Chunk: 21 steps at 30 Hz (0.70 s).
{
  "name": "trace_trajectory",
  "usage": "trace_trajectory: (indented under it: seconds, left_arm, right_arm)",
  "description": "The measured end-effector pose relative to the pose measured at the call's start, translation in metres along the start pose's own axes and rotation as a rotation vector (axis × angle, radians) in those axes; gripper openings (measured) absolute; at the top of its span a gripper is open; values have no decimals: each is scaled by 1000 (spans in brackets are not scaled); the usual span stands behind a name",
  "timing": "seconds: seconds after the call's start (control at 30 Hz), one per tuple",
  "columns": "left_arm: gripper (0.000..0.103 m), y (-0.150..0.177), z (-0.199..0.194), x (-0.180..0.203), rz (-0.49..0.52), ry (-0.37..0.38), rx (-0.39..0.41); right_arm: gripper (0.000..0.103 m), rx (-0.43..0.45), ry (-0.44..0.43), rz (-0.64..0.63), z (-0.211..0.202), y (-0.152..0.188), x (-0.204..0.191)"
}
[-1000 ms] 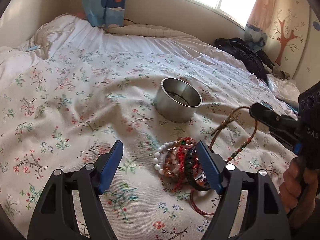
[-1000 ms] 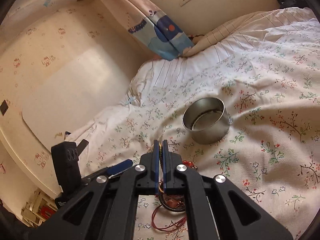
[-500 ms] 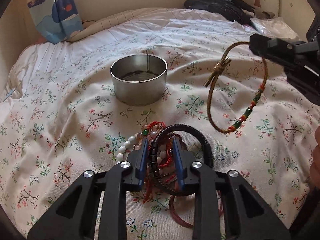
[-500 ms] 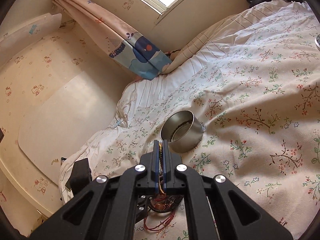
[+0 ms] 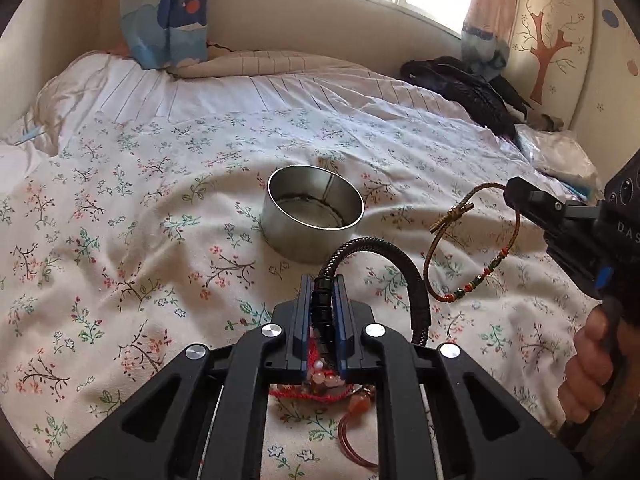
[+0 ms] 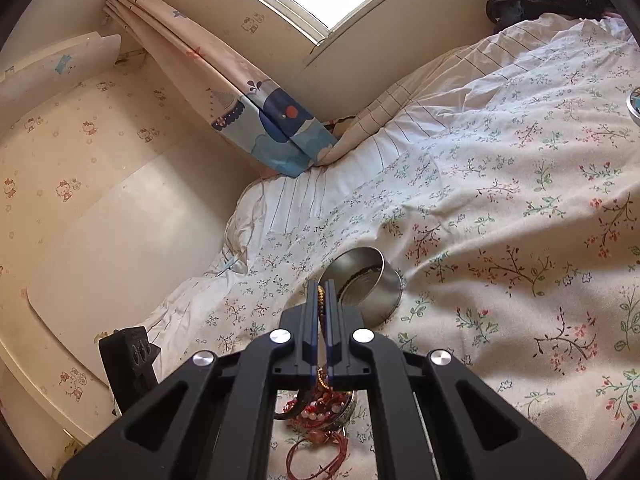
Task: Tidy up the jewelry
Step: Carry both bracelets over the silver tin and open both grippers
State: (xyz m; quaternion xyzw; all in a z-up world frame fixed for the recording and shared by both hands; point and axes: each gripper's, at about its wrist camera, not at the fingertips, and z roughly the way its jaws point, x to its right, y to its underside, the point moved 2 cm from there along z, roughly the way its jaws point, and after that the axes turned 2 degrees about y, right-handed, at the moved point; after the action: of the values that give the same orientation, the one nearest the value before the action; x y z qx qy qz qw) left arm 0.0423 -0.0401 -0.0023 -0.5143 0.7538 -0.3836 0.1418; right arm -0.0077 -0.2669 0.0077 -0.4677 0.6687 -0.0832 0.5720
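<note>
A round metal tin (image 5: 314,216) stands open on the flowered bedspread; it also shows in the right wrist view (image 6: 370,286). My left gripper (image 5: 323,292) is shut on a black beaded bracelet (image 5: 384,256), lifted with a bunch of red and pearl bracelets (image 5: 320,380) hanging under the fingers. My right gripper (image 6: 322,300) is shut on a brown cord bracelet with coloured beads (image 5: 472,240), held in the air right of the tin. Loose red bracelets (image 6: 320,412) lie below it.
The bed (image 5: 140,200) is rumpled, with folds around the tin. Black clothing (image 5: 468,88) lies at the far right by the wall. A curtain (image 5: 168,12) hangs at the back. A round object (image 6: 634,100) sits at the right edge.
My left gripper closed on the black beaded bracelet and lifted the bunch off the bed. My right gripper kept holding the cord bracelet and stayed right of the tin.
</note>
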Motion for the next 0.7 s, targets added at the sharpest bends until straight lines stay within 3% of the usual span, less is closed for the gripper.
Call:
trace_trajectory:
  seconds: [0.33, 0.7]
  left_arm:
    - [10, -35, 23, -17, -97, -30, 50]
    - [10, -73, 84, -18, -80, -33, 29]
  right_arm:
    - [4, 46, 20, -41, 33, -26, -25]
    - [4, 44, 61, -46, 83, -46, -17]
